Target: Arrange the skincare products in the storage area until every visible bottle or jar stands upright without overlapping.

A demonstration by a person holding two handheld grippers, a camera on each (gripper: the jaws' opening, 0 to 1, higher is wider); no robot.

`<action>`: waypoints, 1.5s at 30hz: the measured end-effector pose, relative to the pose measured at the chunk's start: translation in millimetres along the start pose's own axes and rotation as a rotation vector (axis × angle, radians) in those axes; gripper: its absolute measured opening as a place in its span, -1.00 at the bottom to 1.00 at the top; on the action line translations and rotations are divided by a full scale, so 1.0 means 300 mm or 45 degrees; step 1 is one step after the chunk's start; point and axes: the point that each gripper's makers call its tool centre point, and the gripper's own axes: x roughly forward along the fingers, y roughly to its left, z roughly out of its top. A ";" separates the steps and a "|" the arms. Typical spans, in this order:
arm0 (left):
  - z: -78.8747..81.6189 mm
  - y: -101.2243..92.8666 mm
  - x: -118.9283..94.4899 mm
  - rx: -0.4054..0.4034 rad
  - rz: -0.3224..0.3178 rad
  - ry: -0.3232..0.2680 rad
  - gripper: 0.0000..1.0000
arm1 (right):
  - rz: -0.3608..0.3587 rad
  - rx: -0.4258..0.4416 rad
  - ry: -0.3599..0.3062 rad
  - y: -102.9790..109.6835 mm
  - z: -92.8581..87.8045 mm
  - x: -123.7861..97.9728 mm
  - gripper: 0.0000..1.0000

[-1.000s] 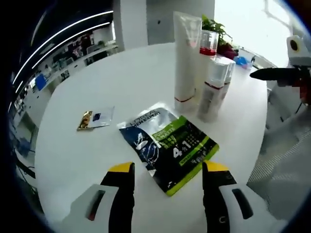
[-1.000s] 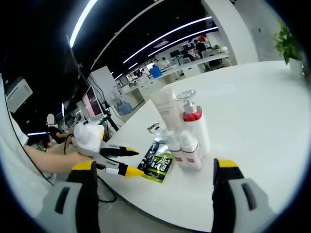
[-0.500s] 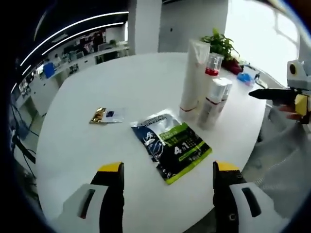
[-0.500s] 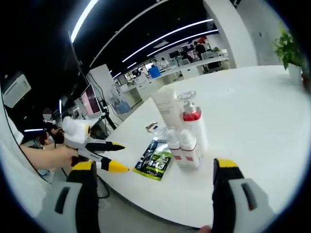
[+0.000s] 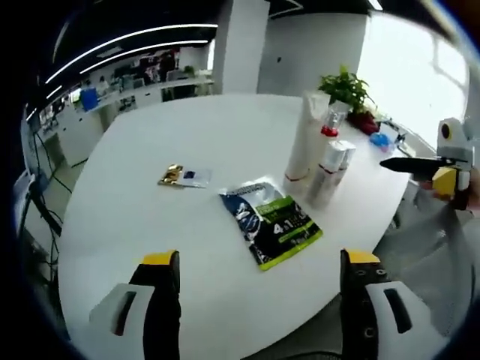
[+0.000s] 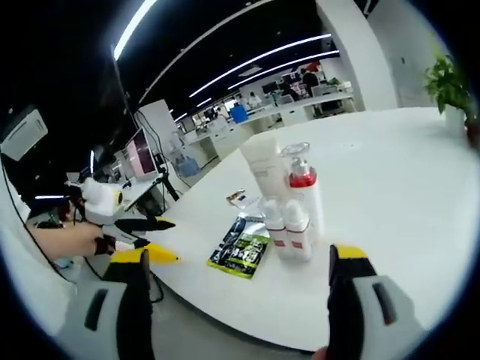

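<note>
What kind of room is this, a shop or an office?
Most likely an open-plan office: long rows of desks with a monitor under strip ceiling lights, behind a big round white table.

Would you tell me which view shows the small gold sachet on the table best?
The left gripper view: the gold sachet lies flat and unobstructed on the white table. In the right gripper view it is a tiny sliver beside the tall white tube.

A round white table [image 5: 150,187] carries upright bottles [image 5: 330,172], a tall tube [image 5: 306,139], a flat green-and-black pouch [image 5: 271,221] and a small sachet [image 5: 184,176].
</note>
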 end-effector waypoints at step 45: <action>-0.024 0.089 -0.127 -0.031 0.041 0.004 0.94 | -0.112 -0.005 0.016 -0.065 -0.027 -0.012 0.99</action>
